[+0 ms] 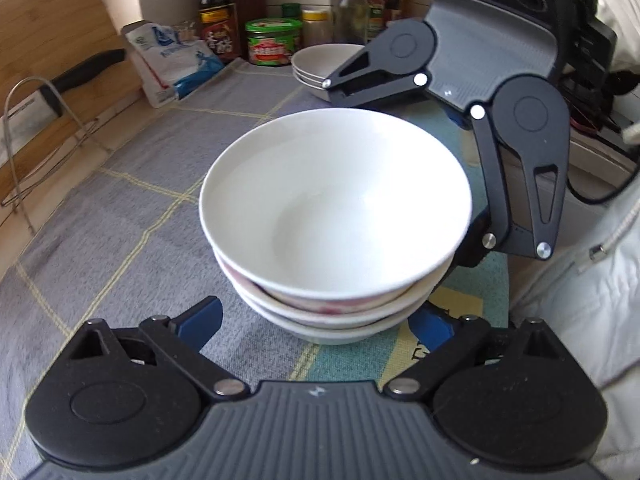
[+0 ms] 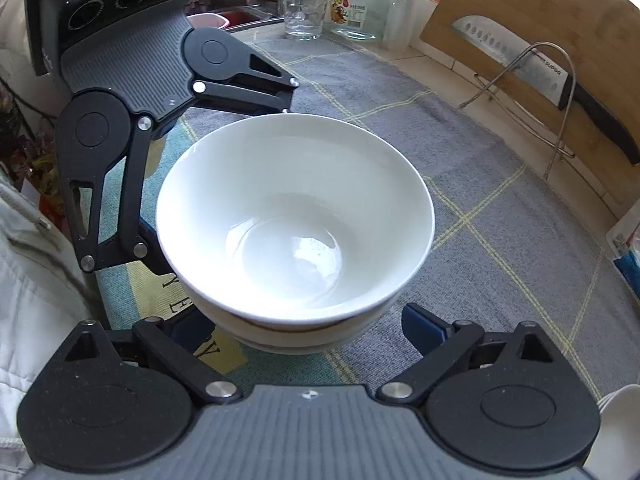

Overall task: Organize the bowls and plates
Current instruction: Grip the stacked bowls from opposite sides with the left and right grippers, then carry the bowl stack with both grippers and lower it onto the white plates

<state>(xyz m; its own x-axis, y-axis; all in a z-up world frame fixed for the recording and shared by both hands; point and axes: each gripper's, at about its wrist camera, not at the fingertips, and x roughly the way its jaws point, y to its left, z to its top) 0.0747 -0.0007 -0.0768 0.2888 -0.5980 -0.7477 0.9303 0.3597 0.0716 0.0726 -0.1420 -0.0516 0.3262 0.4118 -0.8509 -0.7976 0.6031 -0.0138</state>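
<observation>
A stack of white bowls (image 1: 332, 240) stands on the grey checked cloth (image 1: 120, 220) that covers the counter, and everything else is placed from it. The top bowl (image 2: 294, 216) is empty and sits slightly askew in those beneath; reddish marks show on the rims of the lower ones.

The left gripper (image 1: 316, 320) comes at the stack from one side, its jaws spread wide with a blue-padded finger on each flank of the lowest bowls. The pads are close to the ceramic, but contact cannot be made out. The right gripper (image 2: 306, 328) faces it from the opposite side of the stack, also spread wide, its blue fingers flanking the lower bowls in the same way; whether they touch is again unclear. Each gripper's body appears beyond the stack in the other's view.

Beyond the stack, behind the right gripper's arm, a second pile of shallow white dishes (image 1: 320, 66) rests near a green-lidded jar (image 1: 273, 40), a dark sauce bottle (image 1: 216, 12) and a white plastic packet (image 1: 172, 60). To the side of the stack, a cleaver (image 2: 516, 64) hangs in a wire rack (image 2: 560, 92) against a wooden cutting board (image 2: 540, 12). A glass mug (image 2: 302, 10) and a glass jar (image 2: 362, 4) stand farther off. A person's pale jacket (image 2: 28, 280) borders the stack's near side.
</observation>
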